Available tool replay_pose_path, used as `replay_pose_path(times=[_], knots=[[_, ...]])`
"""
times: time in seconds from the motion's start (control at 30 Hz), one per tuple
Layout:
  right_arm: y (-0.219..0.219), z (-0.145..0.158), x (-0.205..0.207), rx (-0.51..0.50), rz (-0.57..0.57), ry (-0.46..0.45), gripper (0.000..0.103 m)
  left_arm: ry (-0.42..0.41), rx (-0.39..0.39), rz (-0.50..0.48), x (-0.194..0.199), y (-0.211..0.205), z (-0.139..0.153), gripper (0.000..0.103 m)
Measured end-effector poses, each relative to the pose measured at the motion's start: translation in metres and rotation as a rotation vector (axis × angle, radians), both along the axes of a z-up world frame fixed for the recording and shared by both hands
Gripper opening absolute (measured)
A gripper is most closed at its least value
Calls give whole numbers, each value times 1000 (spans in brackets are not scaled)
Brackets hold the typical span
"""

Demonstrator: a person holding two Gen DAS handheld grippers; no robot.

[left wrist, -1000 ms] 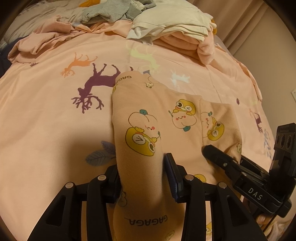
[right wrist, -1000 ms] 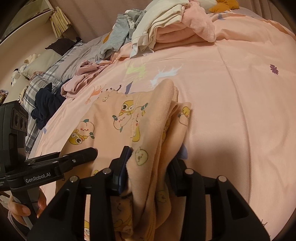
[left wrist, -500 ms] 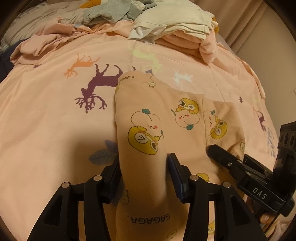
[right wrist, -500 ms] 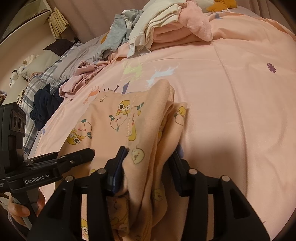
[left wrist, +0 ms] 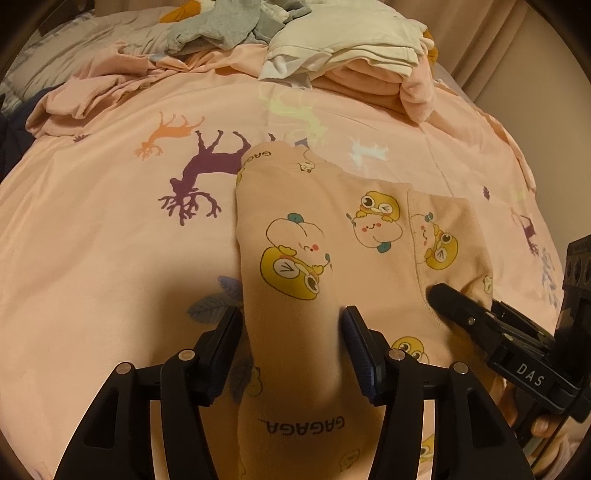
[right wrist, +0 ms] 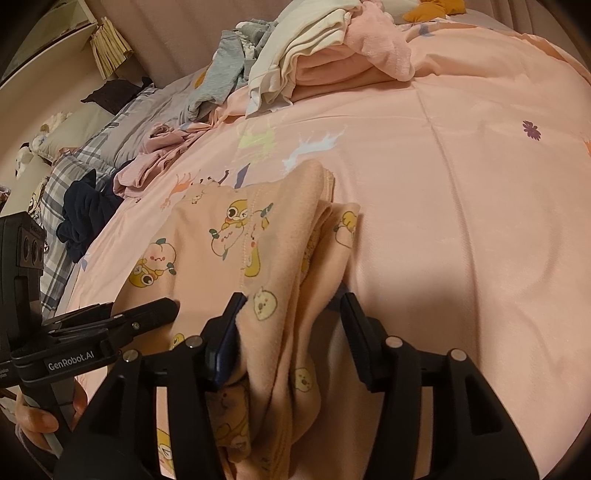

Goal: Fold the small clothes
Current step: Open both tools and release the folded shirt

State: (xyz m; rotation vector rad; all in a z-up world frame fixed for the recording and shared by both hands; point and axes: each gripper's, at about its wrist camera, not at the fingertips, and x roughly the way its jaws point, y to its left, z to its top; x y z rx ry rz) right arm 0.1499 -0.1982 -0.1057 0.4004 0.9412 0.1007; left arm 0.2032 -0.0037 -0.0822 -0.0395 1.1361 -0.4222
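Note:
A small peach garment (left wrist: 332, 236) with yellow cartoon prints lies folded on the pink bedspread (left wrist: 110, 258). My left gripper (left wrist: 291, 332) has its jaws parted on either side of the garment's near left edge, not pinching it. The garment (right wrist: 236, 240) also shows in the right wrist view, its right edge bunched in layers between the parted jaws of my right gripper (right wrist: 291, 317). The right gripper shows in the left wrist view (left wrist: 480, 321) at the garment's right side. The left gripper appears at the left of the right wrist view (right wrist: 122, 325).
A stack of folded cream and pink clothes (left wrist: 369, 62) sits at the far side of the bed, with grey clothes (left wrist: 221, 26) beside it. A crumpled pink piece (left wrist: 92, 99) lies far left. A dark garment (right wrist: 88, 210) and plaid bedding (right wrist: 55, 206) lie at the left.
Both grippers' jaws have opened wider around the garment edges. The garment has settled flatter on the bed.

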Motion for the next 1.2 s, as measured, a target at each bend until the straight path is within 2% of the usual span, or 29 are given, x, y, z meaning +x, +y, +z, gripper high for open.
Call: replay_pose_path(times=[1.2], knots=[[-12,5,-24,-7,-55,10,57,-16,35,6,-23,11,6,55]])
